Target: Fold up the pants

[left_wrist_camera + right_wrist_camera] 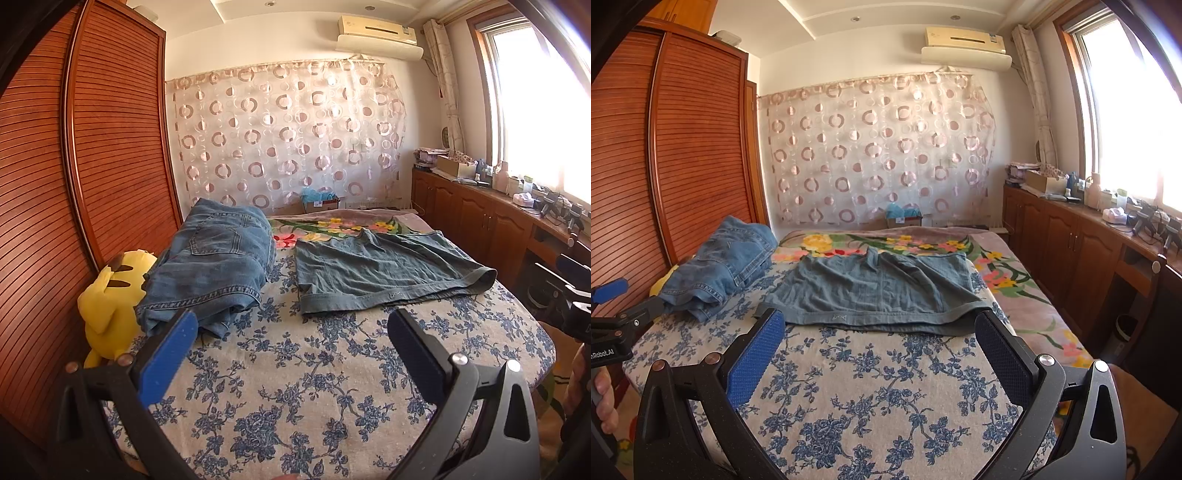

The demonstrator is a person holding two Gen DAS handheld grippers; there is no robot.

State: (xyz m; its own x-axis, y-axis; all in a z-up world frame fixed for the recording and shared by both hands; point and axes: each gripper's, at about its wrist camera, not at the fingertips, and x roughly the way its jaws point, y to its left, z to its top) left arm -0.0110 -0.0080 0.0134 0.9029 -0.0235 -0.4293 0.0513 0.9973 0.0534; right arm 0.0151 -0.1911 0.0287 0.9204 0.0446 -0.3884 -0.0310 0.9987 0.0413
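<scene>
Bed [886, 387] with blue-floral cotton cover beside a slatted wooden wardrobe [683, 147]. Grey-green soft fabric pants [871, 291] lie flat mid-bed; folded blue denim jeans [218, 258] rest at the wardrobe-side edge. Left gripper [291, 332] and right gripper [879, 332]: jaws spread, empty.

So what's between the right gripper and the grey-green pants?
Only bare floral bedsheet between the open right gripper and the grey-green pants, seen in the right wrist view.
</scene>
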